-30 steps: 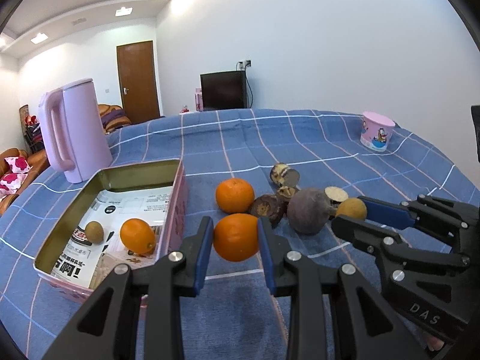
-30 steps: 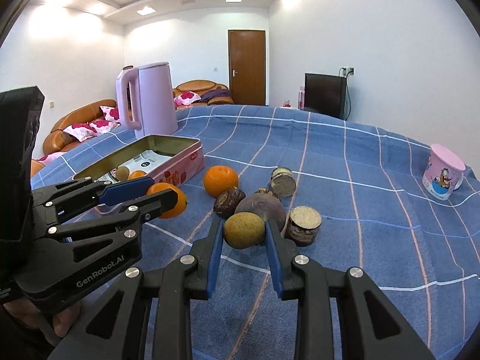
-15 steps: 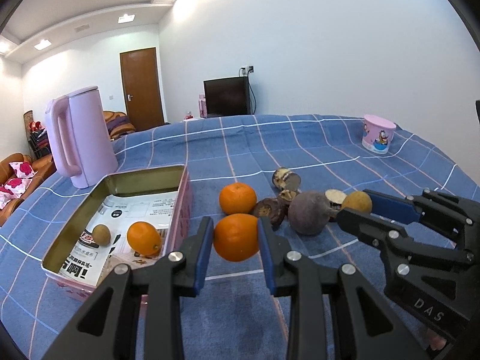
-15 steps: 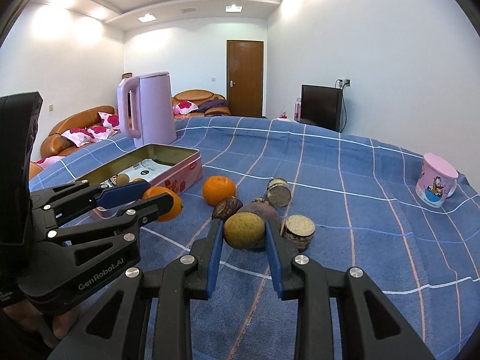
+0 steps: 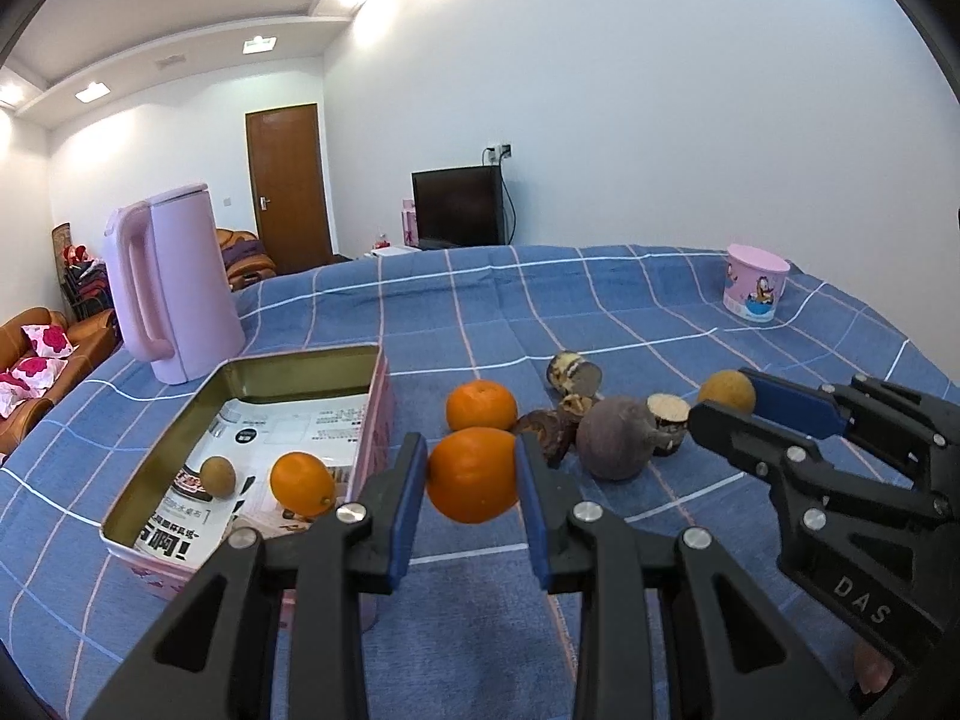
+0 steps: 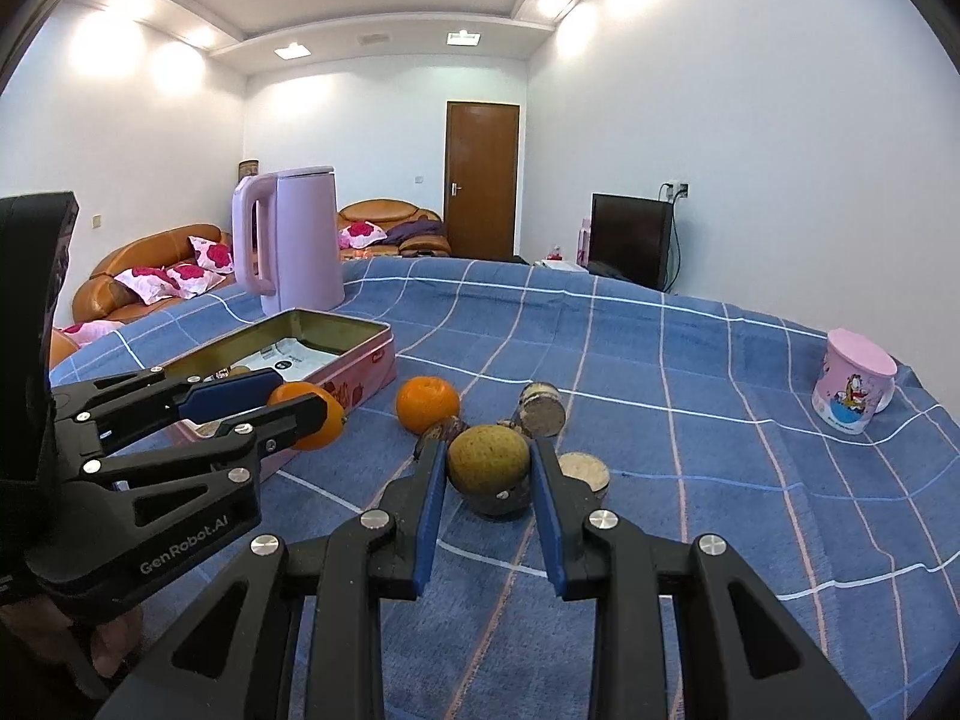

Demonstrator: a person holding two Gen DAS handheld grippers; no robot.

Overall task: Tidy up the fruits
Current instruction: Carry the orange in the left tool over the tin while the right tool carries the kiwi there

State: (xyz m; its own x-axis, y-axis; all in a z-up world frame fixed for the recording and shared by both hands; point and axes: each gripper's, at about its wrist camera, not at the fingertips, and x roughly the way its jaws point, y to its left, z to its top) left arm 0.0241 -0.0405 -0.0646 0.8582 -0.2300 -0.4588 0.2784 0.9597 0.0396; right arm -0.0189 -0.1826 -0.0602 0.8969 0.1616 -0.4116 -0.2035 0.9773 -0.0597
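Note:
My left gripper is shut on an orange and holds it above the cloth, just right of the pink tin. The tin holds a second orange and a small brown kiwi on printed paper. My right gripper is shut on a yellow-green round fruit, lifted above the pile. It shows in the left wrist view too. A third orange lies on the cloth beside a dark purple fruit and brown pieces.
A pink kettle stands behind the tin. A pink cartoon cup stands at the far right of the blue checked tablecloth. Cut brown pieces lie around the pile. A TV and sofas lie beyond the table.
Both grippers have risen with their fruits held; the table and pile sit lower in both views. The yellow-green fruit has come up off the pile.

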